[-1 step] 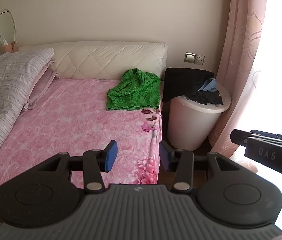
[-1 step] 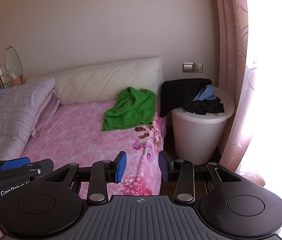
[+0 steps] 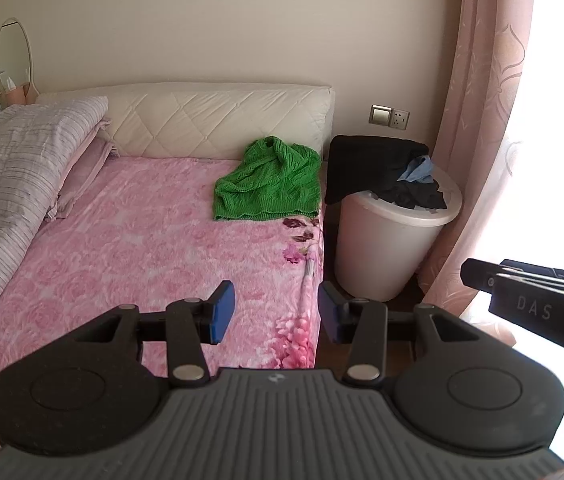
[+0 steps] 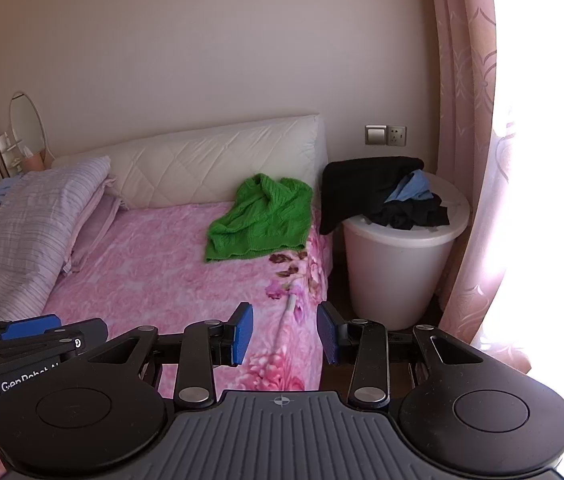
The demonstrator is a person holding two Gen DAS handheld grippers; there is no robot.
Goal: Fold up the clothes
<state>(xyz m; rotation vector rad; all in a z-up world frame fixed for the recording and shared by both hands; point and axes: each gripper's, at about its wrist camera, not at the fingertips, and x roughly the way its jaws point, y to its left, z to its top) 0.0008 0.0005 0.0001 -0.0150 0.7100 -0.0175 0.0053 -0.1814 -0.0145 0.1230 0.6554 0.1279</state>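
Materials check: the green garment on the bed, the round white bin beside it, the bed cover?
Green garment: chunky knit, likely wool or acrylic; ribbed cable texture shows, matte. Round white bin: looks like smooth moulded plastic with a slight sheen. Pink floral bed cover: appears a soft plush or fleece, with a fuzzy, blurred print; exact fibre unclear.

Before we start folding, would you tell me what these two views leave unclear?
- Basket contents: both views, covered by black clothes and a blue garment.
- Outside the window: both views, overexposed.
- Green sweater's sleeves: both views, bunched under.
- Shelf items by the mirror: too small.
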